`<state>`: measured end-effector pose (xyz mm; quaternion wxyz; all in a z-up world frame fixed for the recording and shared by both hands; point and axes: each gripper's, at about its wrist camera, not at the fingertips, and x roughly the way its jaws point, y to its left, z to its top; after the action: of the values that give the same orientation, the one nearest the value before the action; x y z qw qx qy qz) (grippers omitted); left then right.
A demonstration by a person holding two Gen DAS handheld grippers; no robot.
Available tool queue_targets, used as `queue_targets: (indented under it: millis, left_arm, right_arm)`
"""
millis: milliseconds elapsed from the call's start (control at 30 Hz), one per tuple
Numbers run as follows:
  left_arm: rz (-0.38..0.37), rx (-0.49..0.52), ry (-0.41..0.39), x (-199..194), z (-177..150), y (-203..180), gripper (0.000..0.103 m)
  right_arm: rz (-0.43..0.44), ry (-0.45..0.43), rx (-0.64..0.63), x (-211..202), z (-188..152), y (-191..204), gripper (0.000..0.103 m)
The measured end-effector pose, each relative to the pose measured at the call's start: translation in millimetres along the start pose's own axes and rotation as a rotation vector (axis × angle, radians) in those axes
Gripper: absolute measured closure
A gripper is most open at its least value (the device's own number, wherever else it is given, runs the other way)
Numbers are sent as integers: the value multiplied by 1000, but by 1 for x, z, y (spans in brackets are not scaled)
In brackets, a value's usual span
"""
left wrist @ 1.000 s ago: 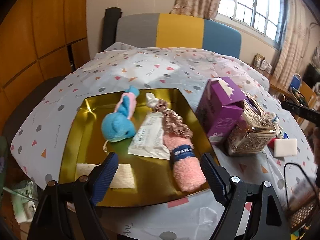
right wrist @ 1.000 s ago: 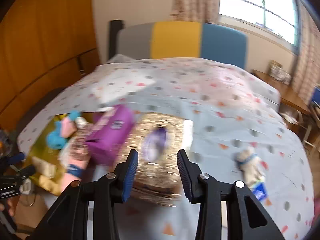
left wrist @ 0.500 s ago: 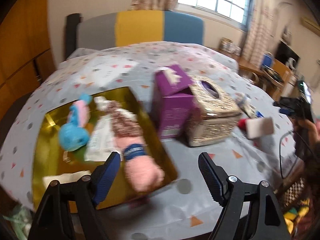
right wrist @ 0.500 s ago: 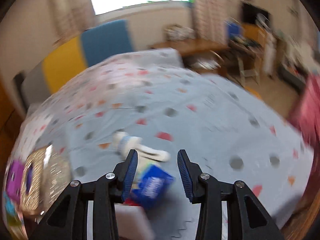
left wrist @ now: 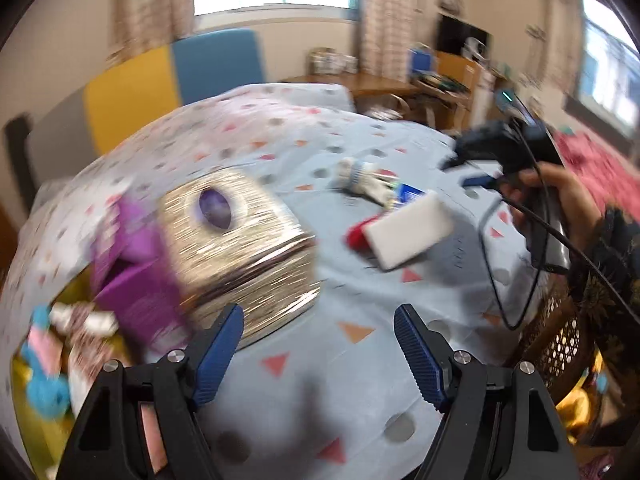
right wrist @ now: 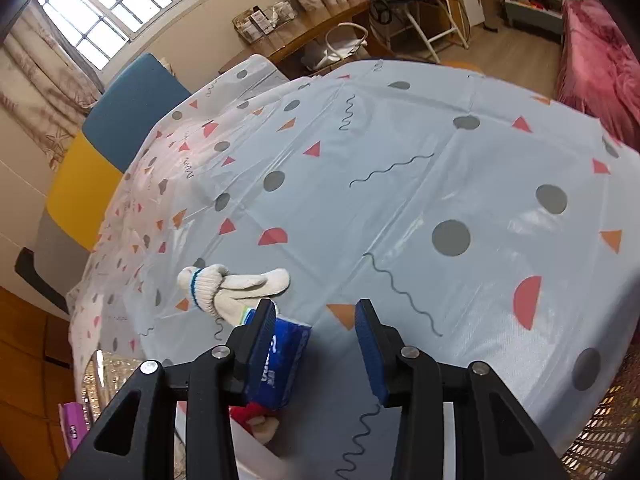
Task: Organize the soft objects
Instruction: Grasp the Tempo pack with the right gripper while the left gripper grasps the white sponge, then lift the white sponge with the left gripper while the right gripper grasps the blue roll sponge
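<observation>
Left wrist view is heavily motion-blurred; edges of most items smear and labels cannot be read. The left claw has wide-set jaws with nothing between them, only the patterned counter cloth; the jaws are closing slightly. Ahead and to the left of that claw stands a glittery gold tissue box with an oval opening on top; what fills it is not clear. Touching its left side is a purple carton, top flaps open, contents hidden. Further left, cut by the frame edge, is a gold tray holding a blue-and-pink plush and other soft pieces too blurred to sort.

Ahead and to the right of the left claw lie a white block overlapping a red item, with a white knit glove and a blue packet just beyond. At the far right a person's hand grips the other tool, cable trailing.

Right wrist view is sharp. The right claw stands part open, pads pressing on nothing. The blue packet lies against and partly behind its left finger, half hidden. The white knit glove lies just ahead-left of the claw, touching the packet. The red item and white block are mostly covered by the claw body
</observation>
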<state>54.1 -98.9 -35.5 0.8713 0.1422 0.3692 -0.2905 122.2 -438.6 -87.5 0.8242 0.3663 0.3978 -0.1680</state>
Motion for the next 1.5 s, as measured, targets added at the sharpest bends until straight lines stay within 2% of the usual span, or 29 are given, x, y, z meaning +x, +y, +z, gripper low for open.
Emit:
queue_targets:
  millis: [100, 200, 333, 367, 533, 767, 800, 833, 867, 900, 1133, 1300, 1400, 1500]
  left_arm:
    - [-30, 109, 0, 23, 14, -28, 22]
    - [-31, 225, 13, 48, 25, -54, 20]
    - [-22, 336, 9, 80, 39, -80, 12]
    - [-19, 353, 9, 86, 42, -83, 9]
    - [-10, 408, 30, 121, 57, -96, 8]
    - [-20, 509, 21, 149, 66, -115, 8]
    - [-30, 509, 20, 152, 67, -116, 9]
    - [-39, 501, 15, 153, 68, -116, 21]
    - [-72, 483, 28, 155, 69, -114, 42]
    - [-101, 462, 50, 156, 69, -112, 44]
    - [-121, 329, 17, 118, 44, -94, 45]
    - [-133, 167, 0, 84, 28, -71, 45]
    - [-143, 70, 5, 74, 20, -54, 46]
    - [-151, -4, 17, 73, 16, -41, 48]
  right_arm:
    - [18, 11, 19, 2, 2, 0, 62]
    - [35, 12, 36, 1, 2, -3, 62]
    - [60, 27, 47, 3, 3, -4, 62]
    - [67, 34, 47, 4, 2, -4, 62]
    - [83, 52, 67, 7, 3, -7, 61]
    - [90, 100, 77, 17, 2, -7, 61]
    - [90, 102, 76, 17, 2, -7, 61]
    - [90, 104, 74, 18, 2, -6, 61]
    - [87, 104, 73, 18, 2, -7, 61]
    - [85, 103, 73, 18, 2, -7, 61]
    - [79, 122, 67, 22, 2, -6, 61]
    - [75, 184, 29, 33, -3, 1, 61]
    - [62, 218, -22, 40, -8, 11, 51]
    - [54, 250, -33, 48, -11, 17, 49]
